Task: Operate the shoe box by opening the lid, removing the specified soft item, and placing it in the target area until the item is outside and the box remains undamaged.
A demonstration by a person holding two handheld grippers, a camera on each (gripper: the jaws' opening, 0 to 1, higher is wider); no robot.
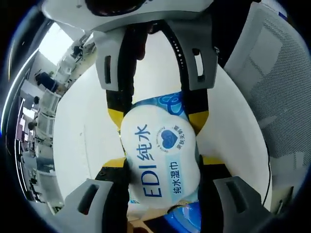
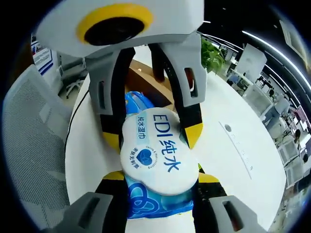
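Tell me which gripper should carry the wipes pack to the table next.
Hard to call: the left gripper and right gripper both clamp the wipes pack from opposite ends. Either could; the other must release first.

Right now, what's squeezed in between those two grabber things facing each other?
A pack of EDI wet wipes, blue with a white lid. The left gripper and right gripper both pinch it, shown in both views.
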